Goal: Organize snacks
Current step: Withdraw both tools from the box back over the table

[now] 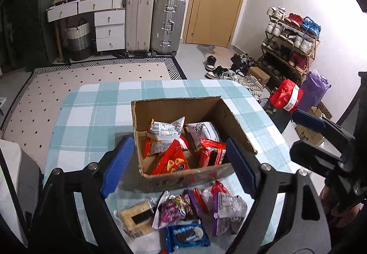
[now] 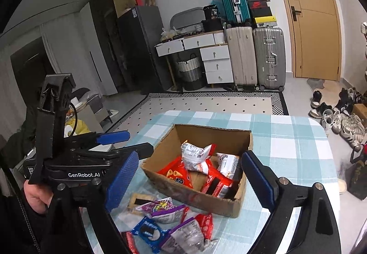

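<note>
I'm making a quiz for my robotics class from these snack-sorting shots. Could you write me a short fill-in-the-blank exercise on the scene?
1. Several snack packets already lie inside the open ____ box.
2. The table is covered with a blue and white ____ cloth.
3. The blue cookie packet lies on the cloth, ____ the box.
4. The left claw and right claw both stand open and hold ____.

Missing words: cardboard; checked; outside; nothing

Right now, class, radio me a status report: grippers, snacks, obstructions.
Left gripper open, empty. Right gripper open, empty. Cardboard box part filled; loose snack packets on the tablecloth before it. Nothing blocking.
</note>
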Available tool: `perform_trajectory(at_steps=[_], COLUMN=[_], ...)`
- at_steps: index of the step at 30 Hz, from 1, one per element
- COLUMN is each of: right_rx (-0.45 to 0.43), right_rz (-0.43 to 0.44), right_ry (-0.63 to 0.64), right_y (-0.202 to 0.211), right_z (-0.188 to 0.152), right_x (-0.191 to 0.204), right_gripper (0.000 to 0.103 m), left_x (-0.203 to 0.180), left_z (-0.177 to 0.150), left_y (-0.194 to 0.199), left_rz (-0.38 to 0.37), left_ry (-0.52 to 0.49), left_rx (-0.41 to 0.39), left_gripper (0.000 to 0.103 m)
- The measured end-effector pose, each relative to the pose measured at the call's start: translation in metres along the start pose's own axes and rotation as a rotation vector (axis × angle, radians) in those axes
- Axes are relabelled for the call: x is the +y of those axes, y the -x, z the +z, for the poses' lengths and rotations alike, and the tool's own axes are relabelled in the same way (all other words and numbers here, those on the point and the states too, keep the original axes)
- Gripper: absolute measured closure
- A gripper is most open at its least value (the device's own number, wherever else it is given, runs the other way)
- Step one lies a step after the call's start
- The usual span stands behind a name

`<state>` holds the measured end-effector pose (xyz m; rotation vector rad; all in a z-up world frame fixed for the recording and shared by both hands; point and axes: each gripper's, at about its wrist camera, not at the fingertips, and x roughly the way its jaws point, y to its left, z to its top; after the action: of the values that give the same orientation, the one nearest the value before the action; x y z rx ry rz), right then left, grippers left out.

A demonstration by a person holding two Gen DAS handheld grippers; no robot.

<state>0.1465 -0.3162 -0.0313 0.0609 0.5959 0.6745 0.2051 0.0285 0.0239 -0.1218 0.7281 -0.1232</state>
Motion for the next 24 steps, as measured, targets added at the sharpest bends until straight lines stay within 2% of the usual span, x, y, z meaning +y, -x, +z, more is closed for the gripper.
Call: perform_trajectory(at_steps=[8,17,21,24], right_rx=[-0.024,-0.048,-0.06,-0.07], right_rz=[-0.017,-0.013,-0.013,-0.006], right_ry=[0.032,0.063,0.069,0.067], right_y=[0.031,0.061,0.072,0.079], right_z=[-0.01,-0.029,-0.04,-0.049], right_x=[0.026,0.055,0.062,0.067], right_gripper=[0.006,0.005,0.002,0.001], left_x=[-0.008,-0.016,-0.016,-0.017], left_z=[-0.021,-0.049,-0.064,-0.078], left_y=[0.052,0.094,0.108,0.123], left_rz=[0.006,0.025,0.04,0.054], left_ry=[0.003,0.013,0.024,0.026], left_rx=[-0.047,-0.074,-0.083,-0.103], left_gripper=[0.02,0.012,0.001,0.001])
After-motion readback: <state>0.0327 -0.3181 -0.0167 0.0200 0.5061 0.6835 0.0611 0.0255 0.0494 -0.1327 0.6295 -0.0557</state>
